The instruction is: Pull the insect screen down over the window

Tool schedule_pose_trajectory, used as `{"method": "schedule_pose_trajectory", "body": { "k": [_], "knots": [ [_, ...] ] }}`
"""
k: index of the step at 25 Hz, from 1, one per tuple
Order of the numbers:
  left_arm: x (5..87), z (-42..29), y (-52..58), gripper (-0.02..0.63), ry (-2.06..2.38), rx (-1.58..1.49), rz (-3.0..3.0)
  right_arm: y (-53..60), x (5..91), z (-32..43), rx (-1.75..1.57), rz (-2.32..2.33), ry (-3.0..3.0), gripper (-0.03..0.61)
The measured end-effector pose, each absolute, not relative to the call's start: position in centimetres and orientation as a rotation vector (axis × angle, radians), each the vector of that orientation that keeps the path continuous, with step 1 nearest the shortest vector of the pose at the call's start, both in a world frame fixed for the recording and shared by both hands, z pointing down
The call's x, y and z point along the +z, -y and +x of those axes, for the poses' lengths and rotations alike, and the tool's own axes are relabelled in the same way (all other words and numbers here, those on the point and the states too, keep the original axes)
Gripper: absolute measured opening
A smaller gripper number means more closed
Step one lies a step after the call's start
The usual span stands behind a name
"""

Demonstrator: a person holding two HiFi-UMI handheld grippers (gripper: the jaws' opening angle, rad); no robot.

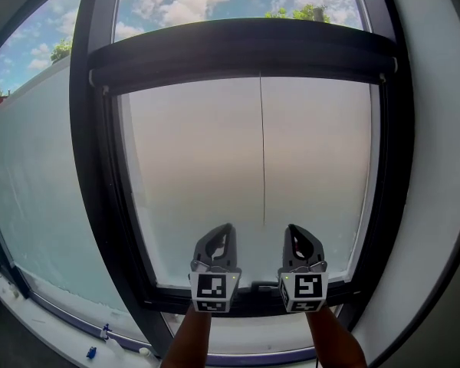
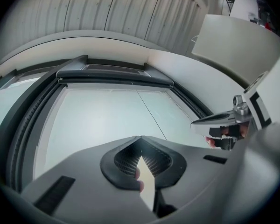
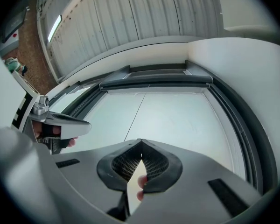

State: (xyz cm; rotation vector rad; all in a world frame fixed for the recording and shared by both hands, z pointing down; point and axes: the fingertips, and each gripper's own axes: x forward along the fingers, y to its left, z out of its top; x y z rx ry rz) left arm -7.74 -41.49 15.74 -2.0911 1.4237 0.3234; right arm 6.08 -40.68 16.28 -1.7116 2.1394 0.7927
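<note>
Starting at the left, confirm that your left gripper [image 1: 228,228] has its jaws pressed together on nothing. It sits low before the bottom rail of the window frame [image 1: 92,167] and is aimed up at the pane [image 1: 192,175]. The pull cord [image 1: 262,152] hangs down the middle of the pane. Its lower end is near both tips and appears to touch neither. Your right gripper [image 1: 292,228] stands just beside the left one, jaws likewise closed and empty.

Probable hazards from this position:
- Closed jaws cannot take the cord. Unless you spread one pair first, the tips will likely only push the cord against the glass.
- The cord is thin, so a pinch away from the pad centres may let it slip out during the pull.
- A slanted pull could drag the screen unevenly in the side channels and jam it.
- If you let go before the screen reaches the bottom rail, it may run back up.

The insect screen appears to be wound inside the dark cassette [image 1: 245,52] across the top of the frame, well above both grippers. Its long axis runs level, left to right across the opening. The cord hangs plumb from its middle, so the draw direction is straight down. Whether any mesh is already out cannot be told.
</note>
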Motion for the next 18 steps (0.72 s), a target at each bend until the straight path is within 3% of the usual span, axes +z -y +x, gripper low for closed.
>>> {"method": "schedule_pose_trajectory", "body": {
  "k": [9,18],
  "knots": [
    [9.7,-8.3,42.9,0.003,-1.331,0.388,-2.058,40.2,8.6,4.1,1.105,-1.698,-2.058,0.003],
    [3.6,-7.3,44.9,0.002,-1.298,0.255,-1.817,41.8,3.2,4.1,1.358,-1.798,-1.947,0.003]
  ]
}}
